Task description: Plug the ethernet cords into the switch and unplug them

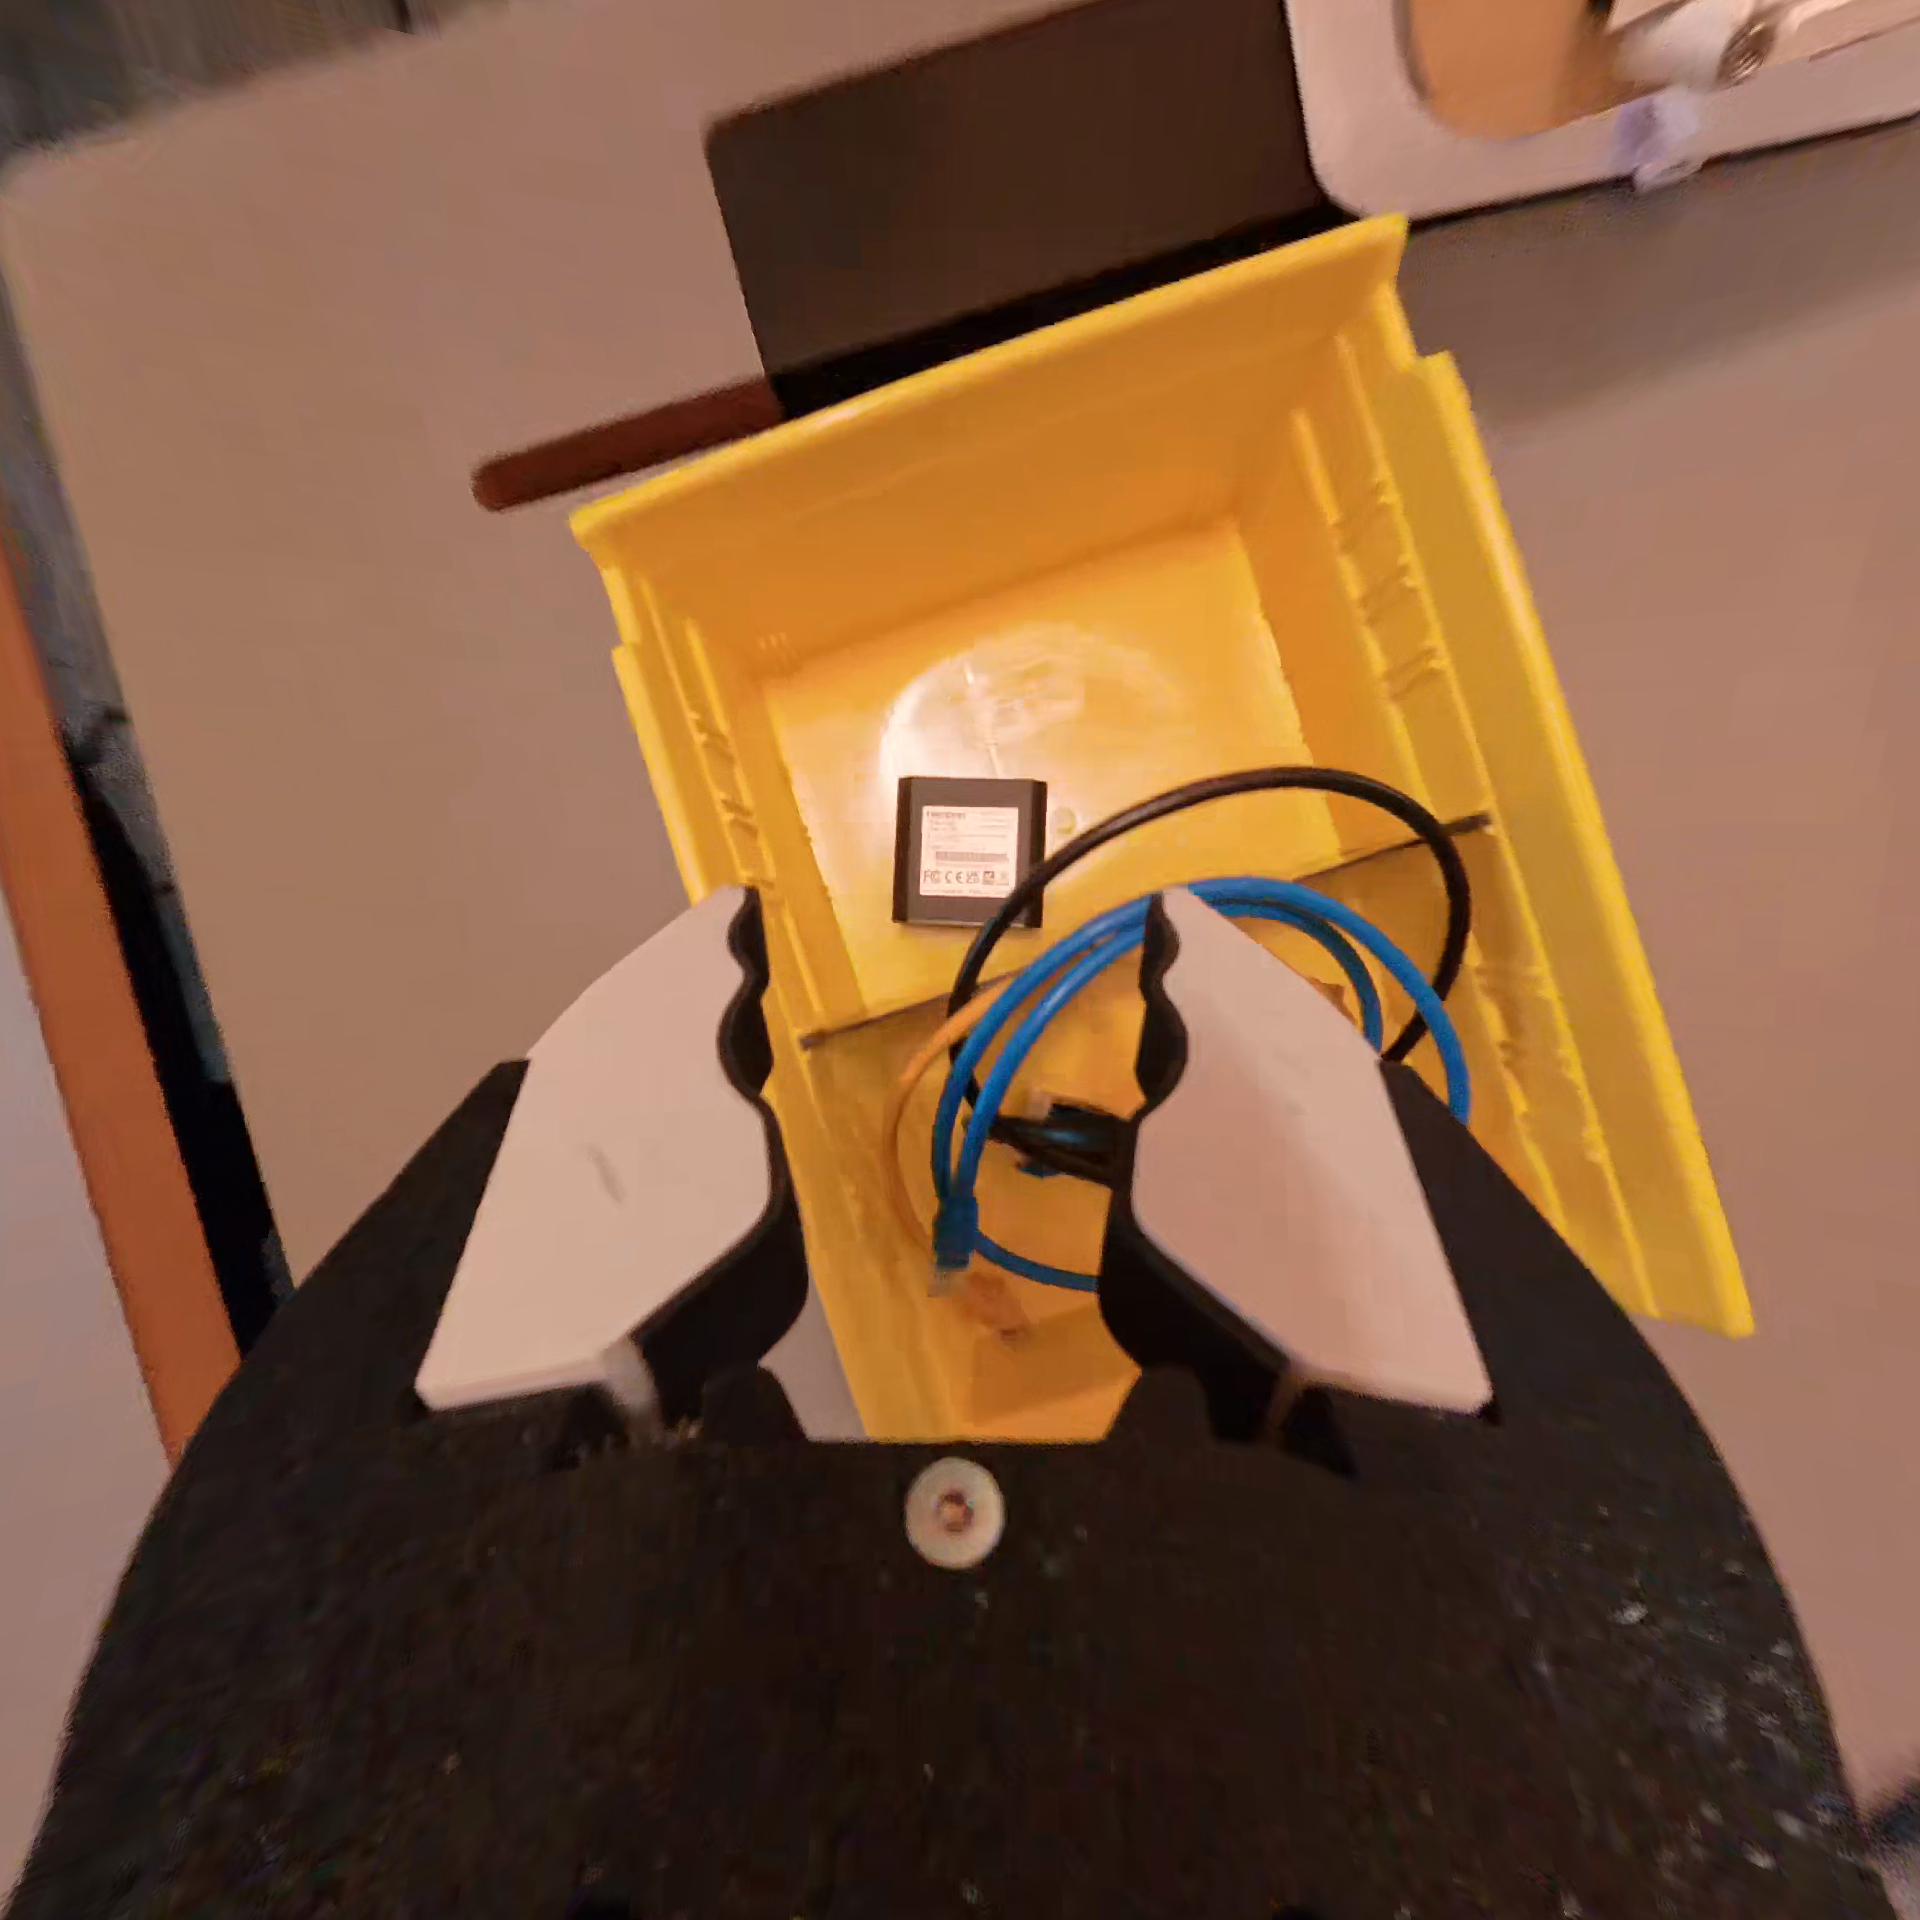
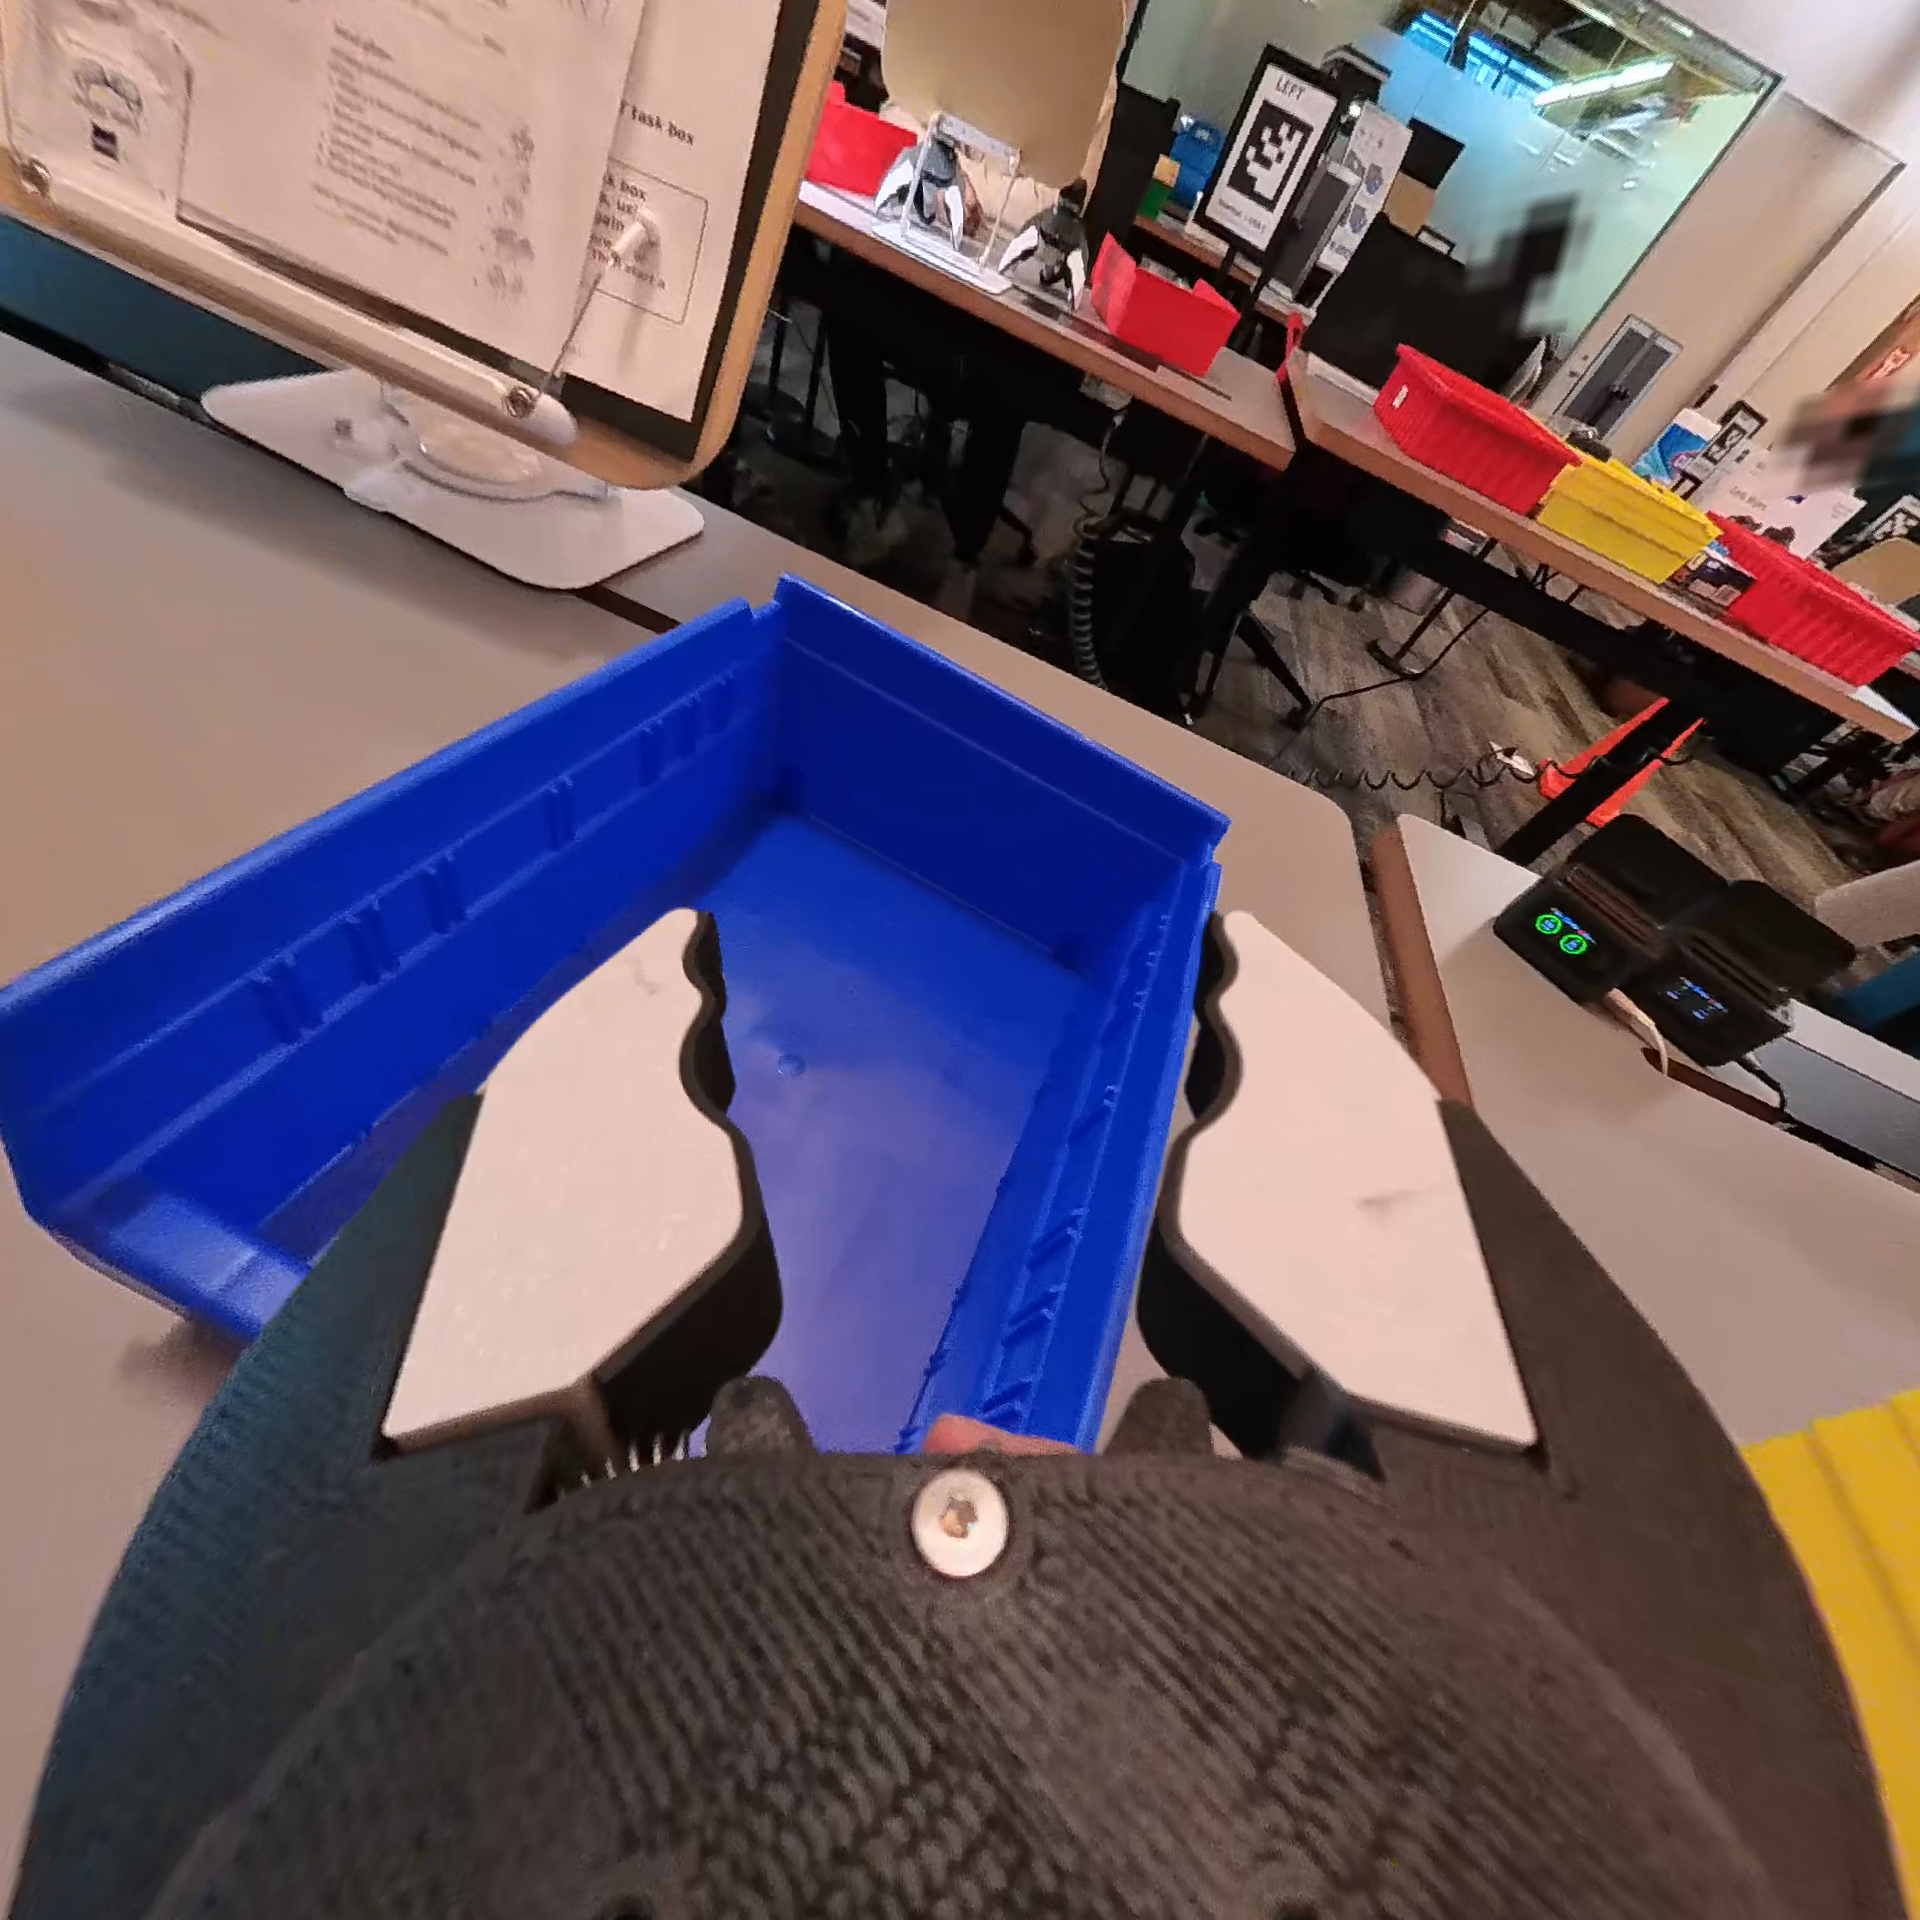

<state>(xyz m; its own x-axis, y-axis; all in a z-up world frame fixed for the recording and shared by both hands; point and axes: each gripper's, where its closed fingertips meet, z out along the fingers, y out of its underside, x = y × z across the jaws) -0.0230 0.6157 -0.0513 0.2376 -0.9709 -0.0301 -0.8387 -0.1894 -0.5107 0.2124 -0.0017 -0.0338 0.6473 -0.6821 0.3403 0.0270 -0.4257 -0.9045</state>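
Note:
In the left wrist view a yellow bin [image 1: 1039, 499] stands on the table, split by a thin divider. The small black switch [image 1: 970, 850] lies label side up in the far compartment. A blue ethernet cord [image 1: 997, 1081], a black cord [image 1: 1226, 805] and a yellow cord [image 1: 940, 1049] lie coiled in the near compartment, the black one looping over the divider. My left gripper [image 1: 951, 914] is open and empty above the bin. In the right wrist view my right gripper [image 2: 956, 935] is open and empty over an empty blue bin [image 2: 520, 842].
A black box [image 1: 997, 208] and a white stand [image 1: 1558, 135] sit behind the yellow bin. A board with papers on a white base [image 2: 457, 488] stands behind the blue bin. The table edge [image 2: 1299, 800] is close at right. A yellow bin corner [image 2: 1849, 1558] shows lower right. The gap from one gripper's tips to the other's is roughly 65 centimeters. The small black switch [image 1: 970, 850] is about 15 centimeters from my left fingertips.

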